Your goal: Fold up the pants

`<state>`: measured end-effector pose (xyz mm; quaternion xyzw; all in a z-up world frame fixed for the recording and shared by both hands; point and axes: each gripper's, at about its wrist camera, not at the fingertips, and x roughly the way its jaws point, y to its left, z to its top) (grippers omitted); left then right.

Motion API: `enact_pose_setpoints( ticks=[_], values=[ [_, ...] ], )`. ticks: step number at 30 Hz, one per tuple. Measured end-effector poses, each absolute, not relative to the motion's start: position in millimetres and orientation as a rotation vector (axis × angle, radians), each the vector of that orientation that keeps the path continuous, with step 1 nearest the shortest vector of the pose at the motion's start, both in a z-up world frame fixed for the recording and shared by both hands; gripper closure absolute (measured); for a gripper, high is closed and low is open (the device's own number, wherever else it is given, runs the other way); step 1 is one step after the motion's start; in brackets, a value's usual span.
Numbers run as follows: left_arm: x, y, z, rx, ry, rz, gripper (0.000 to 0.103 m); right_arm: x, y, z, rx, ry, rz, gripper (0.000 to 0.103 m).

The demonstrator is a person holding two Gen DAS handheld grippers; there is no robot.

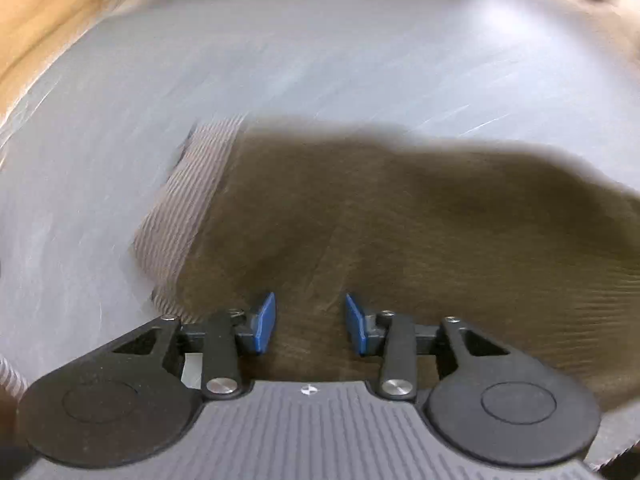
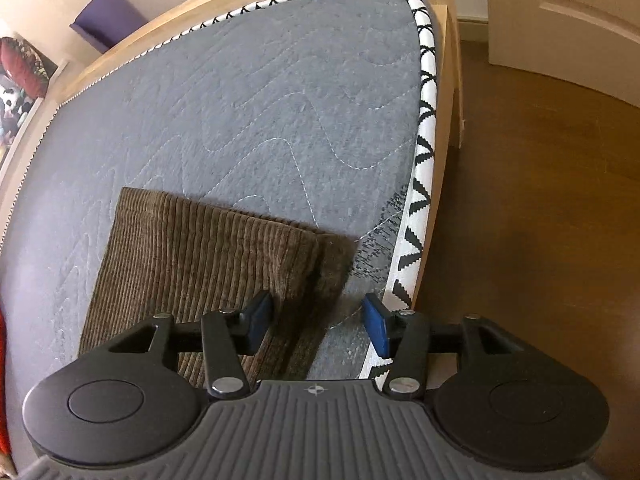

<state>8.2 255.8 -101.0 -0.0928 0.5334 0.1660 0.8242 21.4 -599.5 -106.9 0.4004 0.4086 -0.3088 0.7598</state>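
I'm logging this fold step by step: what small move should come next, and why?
Probably lower the right gripper onto the pants edge beneath it and close. Both grippers are open and hold nothing; the brown corduroy lies flat on the grey mattress, its near edge between the right fingers.

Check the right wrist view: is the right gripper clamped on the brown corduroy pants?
No. The right gripper is open, its blue pads wide apart above the edge of the pants, gripping nothing.
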Motion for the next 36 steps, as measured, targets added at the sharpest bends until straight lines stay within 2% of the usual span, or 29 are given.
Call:
enact_pose_setpoints(
  ticks=[3,5,7,10,14,18,23,36],
  values=[
    [8.2,255.3,-93.6,-0.187,1.104,0.341,0.057,22.7,-599.4,-105.6,0.862,0.883,-0.691,0.058],
    [4.1,244.2,-86.5,-0.173,1.058,0.280,0.057,23.1,-600.3,-103.3,0.868,0.863,-0.682,0.077],
    [3.6,229.3,-81.9,-0.207,1.031,0.124,0.056,24.0,-598.3,-100.9,0.872,0.852,-0.682,0.080],
    [5.0,197.3,-78.3,-0.147,1.009,-0.051,0.056,23.1,-598.8,-100.0,0.893,0.841,-0.683,0.080],
    [5.8,157.9,-90.3,-0.034,1.063,-0.188,0.053,20.7,-603.9,-107.2,0.950,0.852,-0.673,0.066],
    [5.7,142.4,-104.0,0.034,1.104,-0.211,0.053,23.5,-602.9,-107.8,0.922,0.853,-0.646,0.066],
    [9.3,155.4,-108.0,0.020,1.134,-0.205,0.053,28.5,-599.8,-103.8,0.865,0.848,-0.645,0.081],
    [12.8,148.0,-116.4,0.038,1.154,-0.205,0.049,26.4,-581.3,-90.6,0.770,0.783,-0.640,0.087]
  ],
)
